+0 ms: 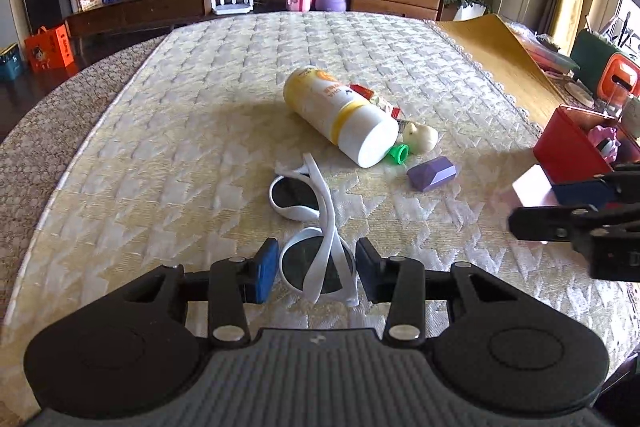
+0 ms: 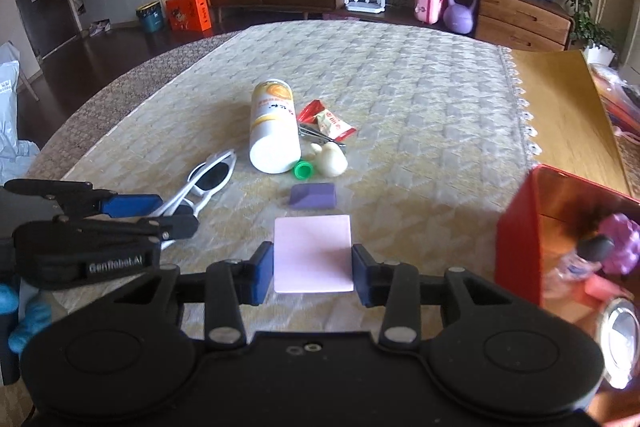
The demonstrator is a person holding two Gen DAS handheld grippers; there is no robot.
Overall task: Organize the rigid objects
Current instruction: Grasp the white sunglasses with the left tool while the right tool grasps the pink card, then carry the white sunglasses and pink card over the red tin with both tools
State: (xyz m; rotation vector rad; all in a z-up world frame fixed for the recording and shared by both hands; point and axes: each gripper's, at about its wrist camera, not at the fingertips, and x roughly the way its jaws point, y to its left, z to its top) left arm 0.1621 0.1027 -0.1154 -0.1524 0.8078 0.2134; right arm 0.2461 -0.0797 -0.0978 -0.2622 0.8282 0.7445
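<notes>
White sunglasses (image 1: 316, 227) lie on the quilted cloth; one lens sits between the open jaws of my left gripper (image 1: 317, 269), and it is not clear whether the pads touch it. They also show in the right wrist view (image 2: 208, 175). My right gripper (image 2: 313, 263) is shut on a pink square pad (image 2: 313, 253), held above the cloth left of the red box (image 2: 520, 239). A white and yellow bottle (image 1: 340, 115) lies on its side beside a green cap (image 1: 399, 153), a cream figurine (image 1: 420, 137) and a purple block (image 1: 432, 173).
A red snack packet (image 2: 330, 121) and metal clippers (image 2: 316, 135) lie behind the bottle. The red box (image 1: 568, 147) holds a pink and purple toy (image 2: 616, 243). A wooden tabletop (image 1: 500, 59) extends right of the cloth. The left gripper also shows in the right wrist view (image 2: 176, 213).
</notes>
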